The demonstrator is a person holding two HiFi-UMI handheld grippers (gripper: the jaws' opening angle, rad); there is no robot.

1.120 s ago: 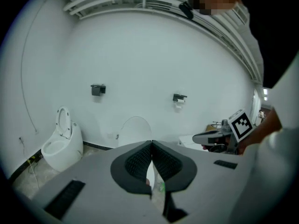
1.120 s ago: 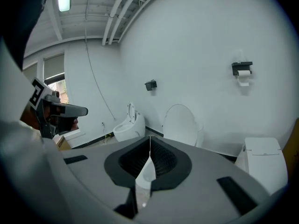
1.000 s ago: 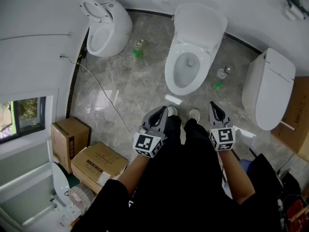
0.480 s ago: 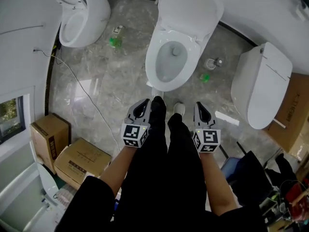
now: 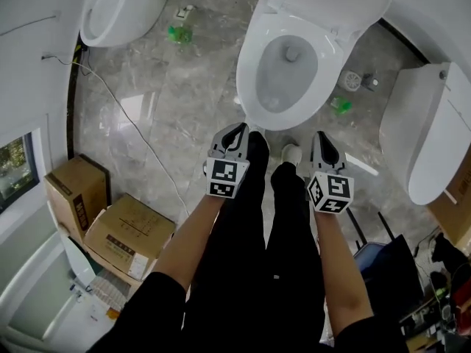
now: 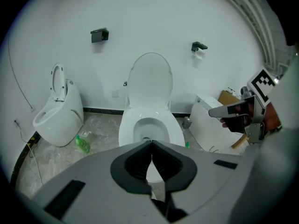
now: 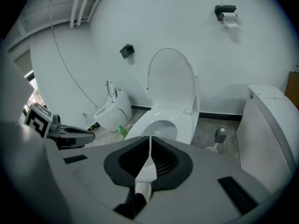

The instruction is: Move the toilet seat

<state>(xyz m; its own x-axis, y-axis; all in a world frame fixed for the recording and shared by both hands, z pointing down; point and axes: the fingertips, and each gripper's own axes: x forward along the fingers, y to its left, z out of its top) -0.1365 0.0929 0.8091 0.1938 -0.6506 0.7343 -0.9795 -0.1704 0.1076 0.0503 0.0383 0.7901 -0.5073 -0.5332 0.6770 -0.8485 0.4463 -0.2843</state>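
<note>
Both the left gripper (image 5: pixel 238 129) and right gripper (image 5: pixel 322 135) hover jaws-together, empty, near the toilet seat (image 5: pixel 247 79), its long axis and front pointing toward the person (image 5: pixel 257 256).

Head view looks down, gripper views forward; all share the toilet (image 5: pixel 252 72).

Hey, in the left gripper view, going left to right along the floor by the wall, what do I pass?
small left toilet → green bottle → middle toilet, lid raised → right toilet, lid shut
</note>
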